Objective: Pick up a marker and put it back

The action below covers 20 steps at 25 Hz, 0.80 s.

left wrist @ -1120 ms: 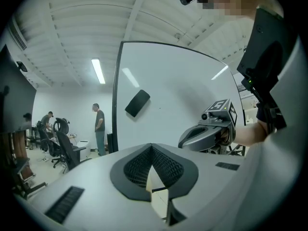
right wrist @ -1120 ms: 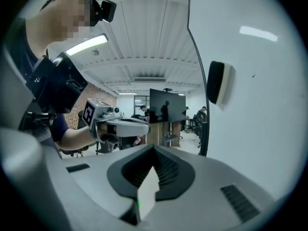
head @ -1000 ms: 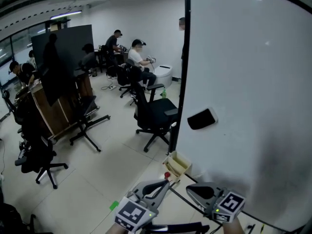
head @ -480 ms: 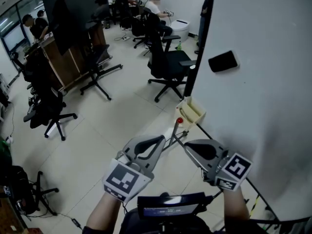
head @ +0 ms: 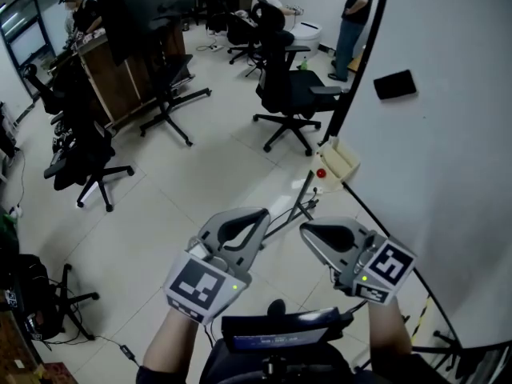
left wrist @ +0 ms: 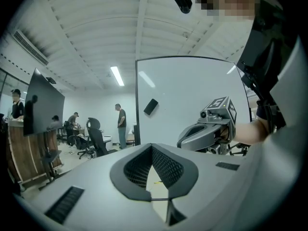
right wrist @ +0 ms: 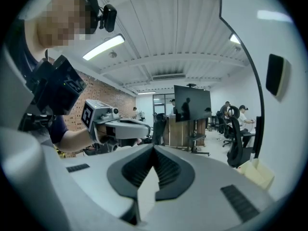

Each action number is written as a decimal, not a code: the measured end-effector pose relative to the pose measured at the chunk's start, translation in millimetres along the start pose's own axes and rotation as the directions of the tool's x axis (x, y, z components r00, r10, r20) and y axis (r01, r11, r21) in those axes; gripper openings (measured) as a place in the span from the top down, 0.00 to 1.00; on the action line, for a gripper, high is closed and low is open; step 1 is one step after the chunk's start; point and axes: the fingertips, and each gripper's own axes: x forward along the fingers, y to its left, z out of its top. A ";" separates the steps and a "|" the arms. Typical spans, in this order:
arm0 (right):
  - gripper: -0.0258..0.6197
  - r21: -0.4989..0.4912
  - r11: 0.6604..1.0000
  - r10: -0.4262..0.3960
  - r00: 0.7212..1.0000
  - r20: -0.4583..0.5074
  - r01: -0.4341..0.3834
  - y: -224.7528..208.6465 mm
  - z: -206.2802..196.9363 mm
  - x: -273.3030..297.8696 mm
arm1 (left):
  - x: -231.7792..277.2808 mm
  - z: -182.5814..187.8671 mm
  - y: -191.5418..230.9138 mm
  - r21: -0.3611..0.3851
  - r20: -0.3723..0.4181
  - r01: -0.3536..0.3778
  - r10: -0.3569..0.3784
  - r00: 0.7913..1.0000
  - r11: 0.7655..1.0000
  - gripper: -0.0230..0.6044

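Both grippers are held side by side in front of me, level, and both are empty. In the head view my left gripper and my right gripper are shut and point toward the foot of a whiteboard. A beige tray hangs at the board's lower left corner, with a small red-capped marker at its near end, well ahead of both tips. In the left gripper view the left gripper has its jaws meeting. The right gripper in its own view is shut too.
A black eraser sticks to the whiteboard. The board's stand legs spread over the floor ahead of the grippers. Office chairs stand further off, along with a dark screen on a wooden stand. Several people are at the back.
The view has tilted down and swung left, so the whiteboard and tray slid to the upper right. Both grippers rose toward the middle of the view, still shut and side by side.
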 end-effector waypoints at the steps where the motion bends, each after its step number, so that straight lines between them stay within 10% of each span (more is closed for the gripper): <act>1: 0.94 -0.002 1.000 0.002 1.000 -0.005 -0.002 8.3 1.1 4.9 | -9.6 -0.9 3.1 -0.007 0.003 -0.004 0.004 1.000 1.000 0.96; 20: 0.94 -0.055 0.998 -0.021 0.999 -0.031 0.020 112.9 6.7 0.8 | -95.6 -17.2 -37.0 -0.031 0.016 0.045 -0.045 0.999 0.998 0.96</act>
